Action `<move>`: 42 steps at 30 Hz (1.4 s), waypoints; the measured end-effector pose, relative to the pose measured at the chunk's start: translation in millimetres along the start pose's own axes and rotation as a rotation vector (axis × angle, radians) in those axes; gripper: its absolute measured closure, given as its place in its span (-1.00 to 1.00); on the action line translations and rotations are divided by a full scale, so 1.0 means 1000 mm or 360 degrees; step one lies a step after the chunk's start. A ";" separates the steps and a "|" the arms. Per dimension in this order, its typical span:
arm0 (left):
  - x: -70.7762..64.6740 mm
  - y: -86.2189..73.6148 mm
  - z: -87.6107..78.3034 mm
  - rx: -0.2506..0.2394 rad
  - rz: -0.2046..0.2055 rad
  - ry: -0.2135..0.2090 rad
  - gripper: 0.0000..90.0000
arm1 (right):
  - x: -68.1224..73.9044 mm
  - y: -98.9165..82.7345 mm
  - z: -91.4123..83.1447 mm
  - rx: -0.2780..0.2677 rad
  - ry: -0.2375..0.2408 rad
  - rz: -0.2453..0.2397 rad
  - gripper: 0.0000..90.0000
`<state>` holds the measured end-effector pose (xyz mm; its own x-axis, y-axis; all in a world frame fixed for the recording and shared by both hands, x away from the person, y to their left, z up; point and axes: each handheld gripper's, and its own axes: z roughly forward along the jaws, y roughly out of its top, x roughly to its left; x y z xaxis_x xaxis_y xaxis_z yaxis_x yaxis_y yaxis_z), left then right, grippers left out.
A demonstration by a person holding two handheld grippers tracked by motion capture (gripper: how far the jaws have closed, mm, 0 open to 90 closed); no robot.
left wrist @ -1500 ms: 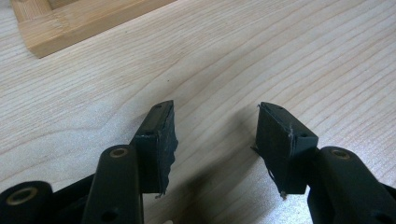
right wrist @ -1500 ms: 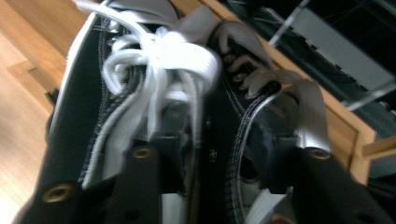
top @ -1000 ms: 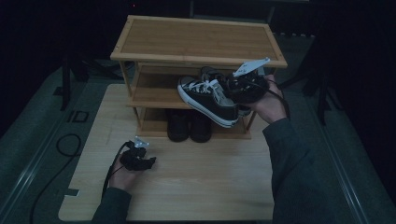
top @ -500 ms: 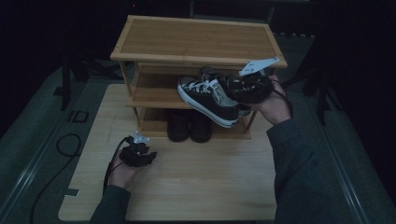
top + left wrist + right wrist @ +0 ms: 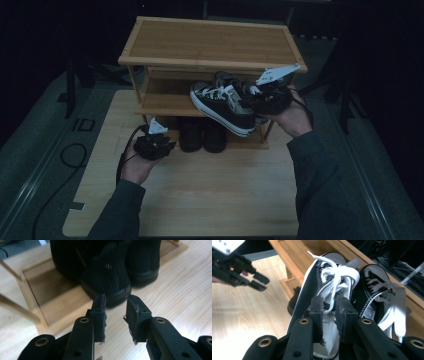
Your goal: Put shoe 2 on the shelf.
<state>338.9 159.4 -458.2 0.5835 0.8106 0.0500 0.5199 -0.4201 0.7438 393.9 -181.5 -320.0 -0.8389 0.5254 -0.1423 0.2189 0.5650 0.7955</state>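
A black canvas sneaker [image 5: 220,106] [image 5: 303,298] with white laces hangs tilted in front of the rack's middle shelf. My right gripper [image 5: 252,101] [image 5: 329,308] is shut on the rim at its heel end, and its jaws have just been closing tighter. Its mate [image 5: 227,80] [image 5: 374,290] lies on the shelf behind. A pair of black knit shoes [image 5: 202,135] [image 5: 107,275] stands on the bottom shelf. My left gripper [image 5: 169,145] [image 5: 115,307] [image 5: 260,282] hovers just short of their heels, open; its jaws have just been closing with nothing between them.
The wooden shoe rack [image 5: 210,42] has a bare top board and stands at the far side of a light wooden board [image 5: 210,195]. A black cable [image 5: 70,155] loops on the dark floor at left.
My left gripper has risen and moved toward the rack's bottom shelf. The right hand with the sneaker has hardly moved.
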 end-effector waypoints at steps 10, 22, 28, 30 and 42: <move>-0.009 0.045 -0.011 -0.0078 0.0127 0.0045 0.85 | 0.012 0.000 0.002 -0.0006 0.0107 -0.0066 0.96; -0.020 0.087 -0.002 -0.0091 0.0221 0.0058 1.00 | 0.029 -0.005 0.005 -0.0019 0.0187 -0.0136 1.00; -0.024 0.096 0.007 -0.0080 0.0237 0.0054 1.00 | 0.033 -0.015 0.006 -0.0002 0.0206 -0.0150 1.00; -0.025 0.099 0.011 -0.0074 0.0241 0.0061 1.00 | 0.036 -0.022 0.005 -0.0005 0.0217 -0.0154 1.00; -0.033 0.111 0.025 -0.0050 0.0288 0.0102 1.00 | 0.048 -0.053 0.014 0.0049 0.0299 -0.0171 0.96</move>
<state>393.4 76.0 -393.5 0.6241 0.7478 0.2266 0.3896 -0.5492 0.7393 348.8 -177.1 -377.8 -0.9357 0.3349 -0.1106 0.1360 0.6320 0.7629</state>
